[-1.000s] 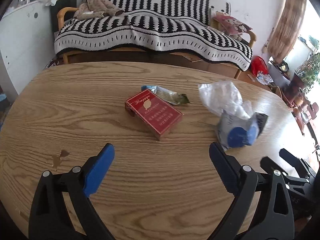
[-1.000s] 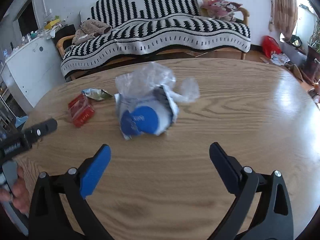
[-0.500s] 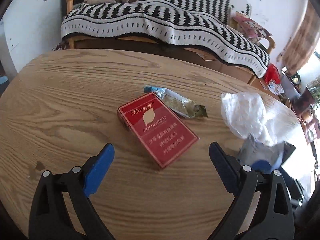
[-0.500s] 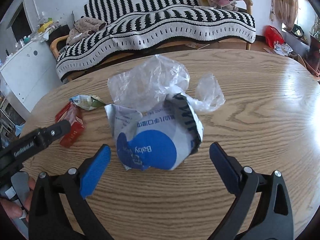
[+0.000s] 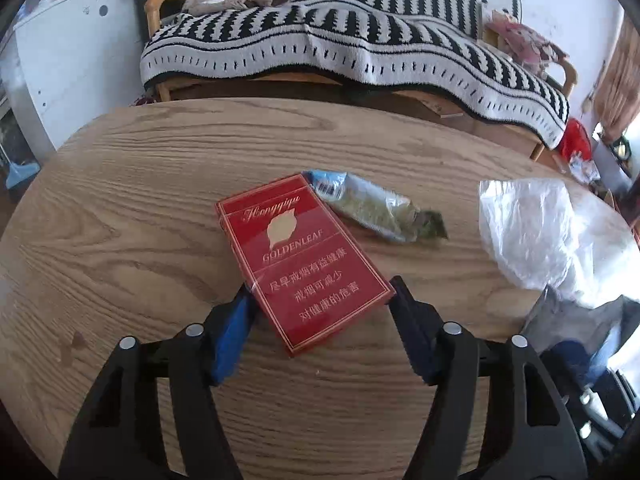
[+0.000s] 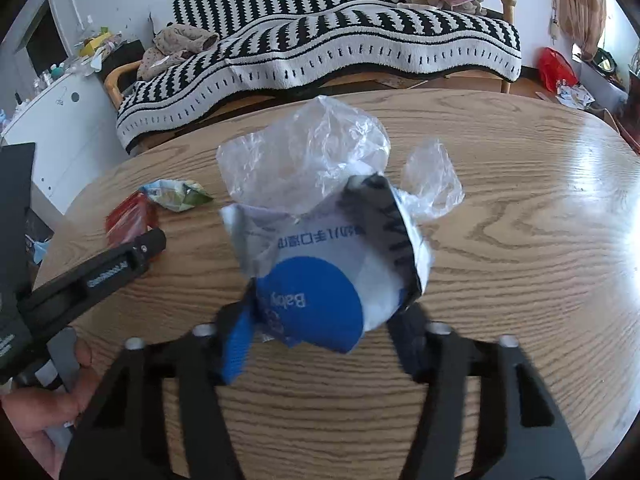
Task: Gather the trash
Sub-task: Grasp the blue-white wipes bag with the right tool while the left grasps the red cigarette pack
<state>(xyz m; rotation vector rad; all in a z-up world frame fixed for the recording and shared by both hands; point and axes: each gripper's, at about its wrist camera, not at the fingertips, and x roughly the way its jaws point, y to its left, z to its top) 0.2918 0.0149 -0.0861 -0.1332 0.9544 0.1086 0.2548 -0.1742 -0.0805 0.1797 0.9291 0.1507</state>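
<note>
In the left wrist view, the left gripper [image 5: 320, 296] points down at a round wooden worktop [image 5: 120, 216]. A red cigarette box [image 5: 300, 260] lies flat on the wood, and its near end sits between the jaws. The jaws are closing on it, and the blue pads [image 5: 232, 328] are right at the sides of the box, so close that they seem to touch it. Just past the far right corner of the box lies a small crinkly snack wrapper [image 5: 376, 208]. Over on the right is a clear plastic bag [image 5: 536, 232], with a blurry grey and blue pack under it. Behind the worktop, far away, is a sofa with a black and white striped blanket [image 5: 360, 48]. In the right wrist view, the right gripper [image 6: 324, 328] points down at a crumpled white wipes pack with a big blue dot [image 6: 320, 300]. The pack sits on the worktop with its near end between the jaws. The jaws are closing, and they press on both sides of the pack. The clear plastic bag [image 6: 304, 160] puffs up on the far side of the pack and touches it. To the left, farther off, are the snack wrapper [image 6: 176, 196] and the red box [image 6: 128, 220], close together. At the far left a person's hand [image 6: 48, 408] holds the black left gripper, whose arm reaches toward the red box.
</note>
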